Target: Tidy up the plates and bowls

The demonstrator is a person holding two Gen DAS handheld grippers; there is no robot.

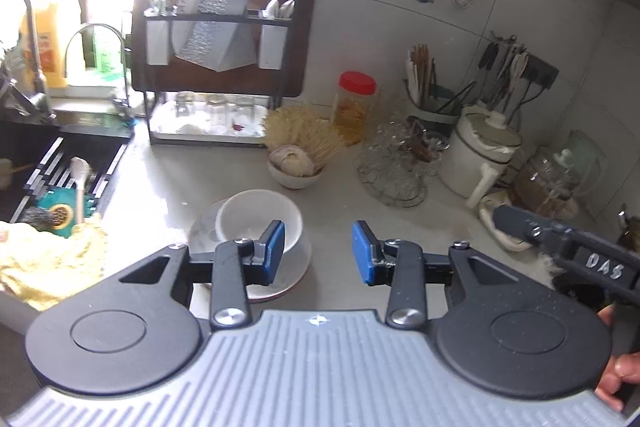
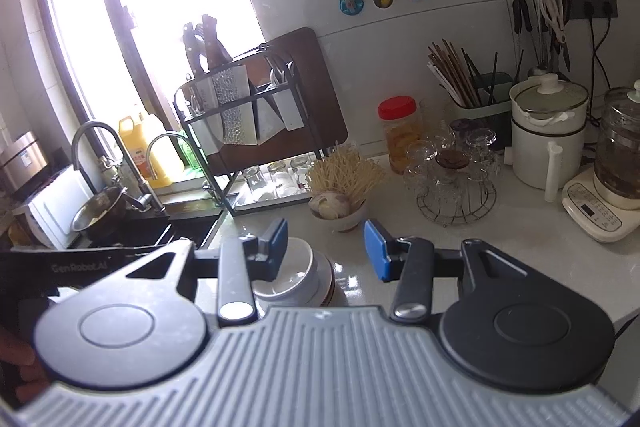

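A white bowl (image 1: 256, 217) sits on a plate (image 1: 298, 265) on the grey counter. My left gripper (image 1: 319, 253) is open and empty, its left pad in front of the bowl's right rim. In the right wrist view the same bowl (image 2: 298, 273) on the plate (image 2: 327, 281) lies behind my open, empty right gripper (image 2: 326, 249), at its left finger. A small bowl holding shells and dry noodles (image 1: 295, 165) stands behind the stack; it also shows in the right wrist view (image 2: 340, 209).
A black sink (image 1: 52, 167) with faucets lies left, a yellow cloth (image 1: 48, 259) at its edge. A dish rack with knives and glasses (image 1: 216, 67) stands at the back. A red-lidded jar (image 1: 354, 105), glass cups on a wire stand (image 1: 396, 163), a white pot (image 1: 480, 155) and chopsticks fill the right.
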